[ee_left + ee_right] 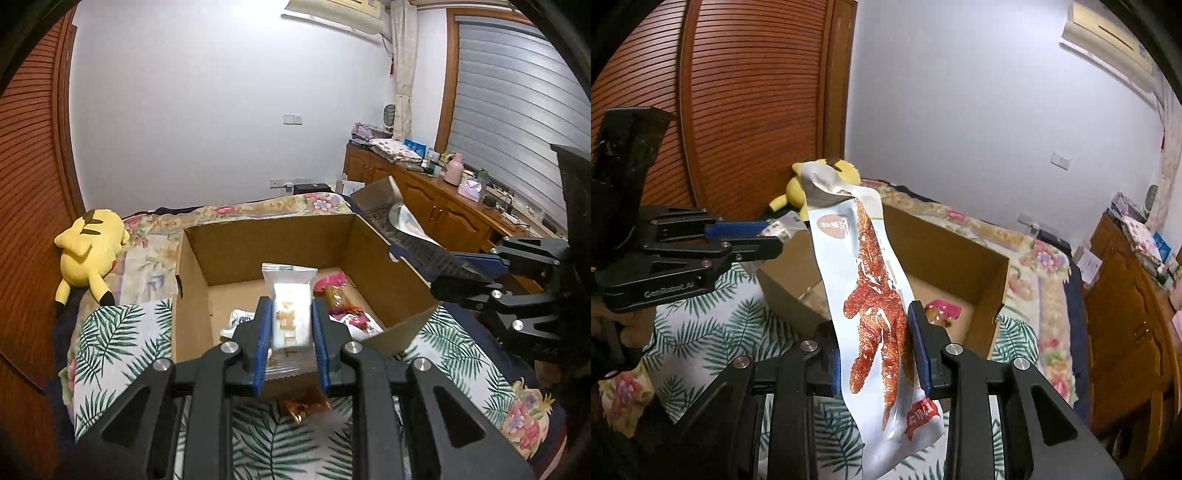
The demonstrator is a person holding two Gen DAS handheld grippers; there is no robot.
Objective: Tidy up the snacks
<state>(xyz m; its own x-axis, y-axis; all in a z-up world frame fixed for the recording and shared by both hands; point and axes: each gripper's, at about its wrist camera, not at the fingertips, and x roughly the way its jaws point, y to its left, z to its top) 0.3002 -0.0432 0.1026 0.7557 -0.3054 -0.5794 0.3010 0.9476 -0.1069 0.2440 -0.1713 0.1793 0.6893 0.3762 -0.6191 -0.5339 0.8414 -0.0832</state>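
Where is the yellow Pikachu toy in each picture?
Left wrist view: the yellow Pikachu toy lies at the left edge on the bed, left of the cardboard box.
Right wrist view: the toy peeks out at upper centre, partly hidden behind the chicken-foot snack packet held in the right tool.
Shared landmark: the cardboard box, right of the toy in both views.

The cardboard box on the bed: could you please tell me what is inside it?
Inside the cardboard box lie a pink snack packet and a white wrapper; the white snack packet in the left gripper hides the floor behind it.
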